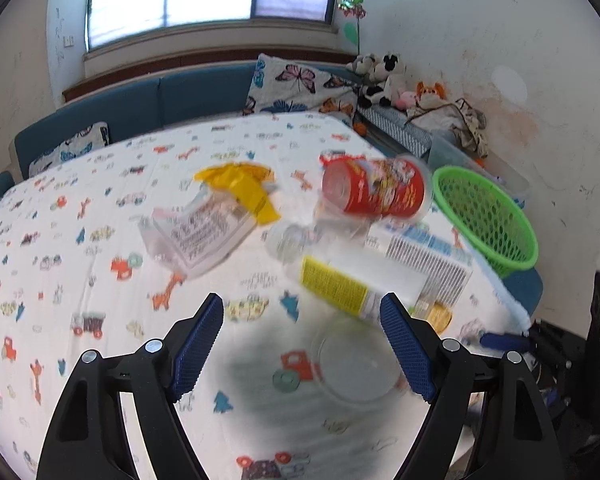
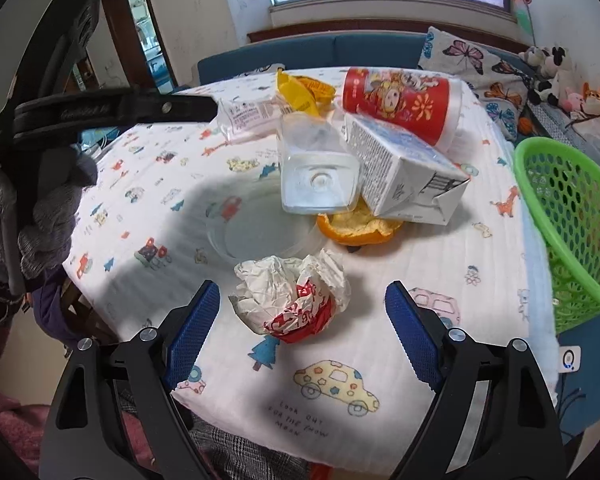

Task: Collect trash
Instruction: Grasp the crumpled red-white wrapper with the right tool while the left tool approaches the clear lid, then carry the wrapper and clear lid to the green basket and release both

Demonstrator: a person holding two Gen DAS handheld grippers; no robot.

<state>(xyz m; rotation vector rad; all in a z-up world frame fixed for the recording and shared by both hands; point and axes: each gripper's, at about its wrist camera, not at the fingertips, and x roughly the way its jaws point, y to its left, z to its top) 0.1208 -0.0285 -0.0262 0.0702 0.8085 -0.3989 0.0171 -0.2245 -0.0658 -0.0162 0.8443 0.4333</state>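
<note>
Right wrist view is showing a crumpled wrapper (image 2: 290, 300) and orange peel (image 2: 358, 230) — left view isn't; both grippers' jaws are gaping, empty.

Near edge: we see the crumpled wrapper (image 2: 290, 300) on the table (image 2: 440, 248).
Behind it: the lid (image 2: 260, 236), then the peel (image 2: 358, 226) under the bottle (image 2: 320, 176) and carton (image 2: 404, 172).
Farther back: the cup (image 2: 400, 98) lying on its side.
Right: the basket (image 2: 572, 220) at the table's edge.
Left: the other gripper (image 2: 112, 106) above the table.
</note>
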